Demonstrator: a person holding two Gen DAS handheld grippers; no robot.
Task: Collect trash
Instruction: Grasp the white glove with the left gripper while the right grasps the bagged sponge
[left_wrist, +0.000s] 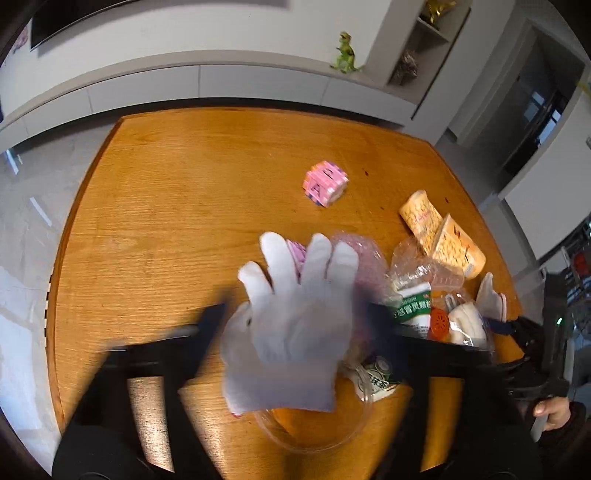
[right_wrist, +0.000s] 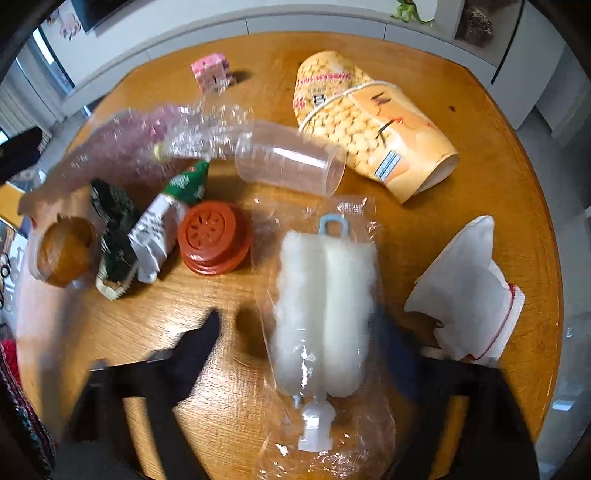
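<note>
- Squarely between the right fingers (right_wrist: 210, 332): bagged brush (right_wrist: 325, 291), flat on the table (right_wrist: 480, 155), nearer this hand than the left.
- Long axis in line with the fingers, running straight away from the right gripper (right_wrist: 301, 328); blue hanging loop at the far end, white handle at the near end.
- Right fingers spread wide, one on each side of the bag, not closed on it; a squeeze across the short axis probably all the next move needs.
- Beyond the brush: clear cup (right_wrist: 291, 162) on its side, mouth toward the right; two nested paper cups (right_wrist: 373, 129) lying behind it.
- Left of the brush: red lid (right_wrist: 214, 240), crumpled packets, bubble wrap (right_wrist: 147, 140).
- Right of it, close to the right finger: white glove (right_wrist: 465, 291).
- Far off, well apart from the heap: pink cube (right_wrist: 212, 75).
- At the left gripper (left_wrist: 295, 314): another white glove (left_wrist: 291, 325), fingertips pointing away, filling the wide gap over a clear bowl (left_wrist: 314, 432); pinched or merely resting there, too blurred to tell.
</note>
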